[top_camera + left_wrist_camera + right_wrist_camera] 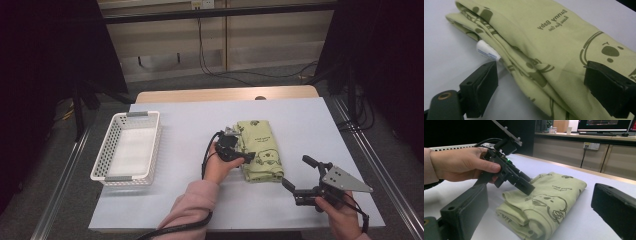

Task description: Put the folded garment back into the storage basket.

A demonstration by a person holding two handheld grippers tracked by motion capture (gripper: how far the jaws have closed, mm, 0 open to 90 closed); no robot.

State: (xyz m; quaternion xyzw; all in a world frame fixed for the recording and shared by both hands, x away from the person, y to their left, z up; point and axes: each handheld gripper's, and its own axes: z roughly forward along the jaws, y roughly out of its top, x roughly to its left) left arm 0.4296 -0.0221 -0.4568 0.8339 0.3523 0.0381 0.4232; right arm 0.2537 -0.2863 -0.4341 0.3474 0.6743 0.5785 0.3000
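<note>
Two open jaws of the left hand-held gripper (541, 85) straddle the folded cloth (554, 50).

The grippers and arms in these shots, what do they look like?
Both grippers are black with two blocky, flat-padded jaws. The right gripper carries a grey three-cornered plate with small holes. The left gripper trails a thick black cable and shows a small green light. The left arm wears a pink sleeve.

A pink sleeve (192, 207) is worn on the left arm. Both grippers are built in black plastic; a grey three-cornered plate (345, 180) is screwed atop the right gripper (300, 175), and a black cable (172, 230) is trailed from the left gripper (239, 150).
</note>
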